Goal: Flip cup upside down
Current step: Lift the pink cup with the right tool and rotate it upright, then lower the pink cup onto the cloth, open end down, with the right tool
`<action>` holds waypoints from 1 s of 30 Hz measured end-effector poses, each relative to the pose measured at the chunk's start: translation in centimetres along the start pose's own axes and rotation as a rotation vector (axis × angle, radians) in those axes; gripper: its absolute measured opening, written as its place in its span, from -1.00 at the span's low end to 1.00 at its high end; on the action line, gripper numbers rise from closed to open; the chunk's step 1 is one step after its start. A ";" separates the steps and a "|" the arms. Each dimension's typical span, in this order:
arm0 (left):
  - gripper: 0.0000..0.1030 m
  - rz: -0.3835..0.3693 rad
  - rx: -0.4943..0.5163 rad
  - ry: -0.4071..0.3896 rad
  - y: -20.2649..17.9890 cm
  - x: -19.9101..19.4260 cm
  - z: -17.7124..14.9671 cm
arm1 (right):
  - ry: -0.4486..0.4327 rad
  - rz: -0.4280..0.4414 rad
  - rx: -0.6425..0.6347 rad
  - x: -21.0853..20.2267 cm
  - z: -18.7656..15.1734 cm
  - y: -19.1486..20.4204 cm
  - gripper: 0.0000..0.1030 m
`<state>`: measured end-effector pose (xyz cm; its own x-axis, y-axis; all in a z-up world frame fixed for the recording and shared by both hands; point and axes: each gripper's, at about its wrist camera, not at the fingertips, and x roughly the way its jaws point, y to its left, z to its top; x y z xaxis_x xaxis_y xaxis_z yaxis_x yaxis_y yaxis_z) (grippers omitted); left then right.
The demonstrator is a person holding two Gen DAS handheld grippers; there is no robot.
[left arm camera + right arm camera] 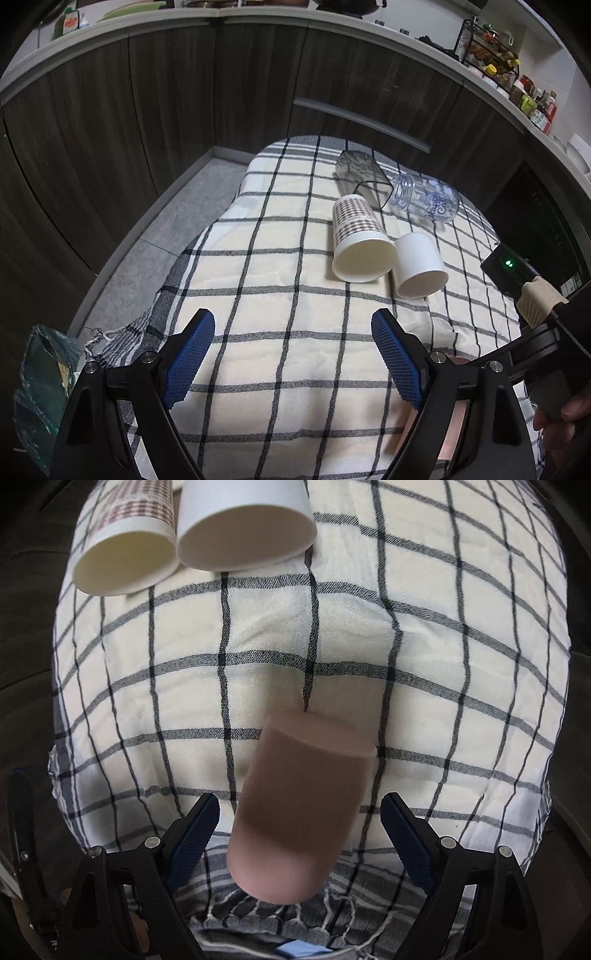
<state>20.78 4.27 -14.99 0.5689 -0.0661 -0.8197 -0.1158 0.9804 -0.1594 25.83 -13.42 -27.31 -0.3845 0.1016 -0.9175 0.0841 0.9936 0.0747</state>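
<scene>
A pink-brown cup (299,805) stands between the open fingers of my right gripper (301,830), its flat closed end away from the camera; it looks blurred and neither pad touches it. A patterned paper cup (360,240) and a plain white cup (419,266) lie on their sides on the checked cloth (277,277), mouths toward the camera. They also show in the right wrist view: the patterned cup (125,550) and the white cup (245,528). My left gripper (293,354) is open and empty above the cloth, well short of those cups.
A clear plastic jar (428,197) and a clear glass (360,171) lie on their sides at the cloth's far end. Dark wood cabinets (147,110) stand behind, grey floor (166,229) on the left. The right gripper's body (546,332) is at the right edge.
</scene>
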 end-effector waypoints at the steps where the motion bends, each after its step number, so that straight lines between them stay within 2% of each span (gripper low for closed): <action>1: 0.69 -0.003 -0.002 0.008 0.1 0.3 0.0 | 0.013 -0.004 0.001 0.4 0.3 0.0 0.65; 3: 0.69 -0.004 -0.002 0.020 0.1 0.8 0.1 | 0.041 -0.014 -0.003 1.2 0.8 0.1 0.60; 5: 0.69 -0.006 -0.004 0.030 0.1 1.2 0.2 | 0.063 -0.011 0.002 2.0 1.0 0.0 0.44; 8: 0.69 -0.007 -0.003 0.036 0.0 1.6 0.2 | 0.069 0.001 0.003 2.3 1.1 -0.1 0.42; 15: 0.69 -0.007 0.005 0.023 0.0 1.2 0.0 | -0.026 0.039 -0.006 0.1 0.2 -0.1 0.40; 21: 0.69 -0.011 0.011 -0.017 0.1 0.2 -0.4 | -0.318 0.062 -0.049 -5.0 -3.0 0.6 0.38; 26: 0.69 -0.003 0.028 -0.053 0.0 -0.4 -1.1 | -0.730 -0.063 -0.111 -9.0 -6.3 0.6 0.38; 28: 0.69 0.003 0.037 -0.061 -0.1 -0.4 -1.4 | -0.824 -0.095 -0.121 -10.2 -5.8 0.3 0.38; 30: 0.69 0.009 0.043 -0.068 0.0 -0.3 -1.7 | -0.901 -0.117 -0.126 -9.7 -6.2 0.5 0.38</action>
<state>19.26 3.97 -15.67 0.6225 -0.0456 -0.7813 -0.0867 0.9881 -0.1267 23.91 -13.65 -15.99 0.4823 -0.0235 -0.8757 -0.0317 0.9985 -0.0442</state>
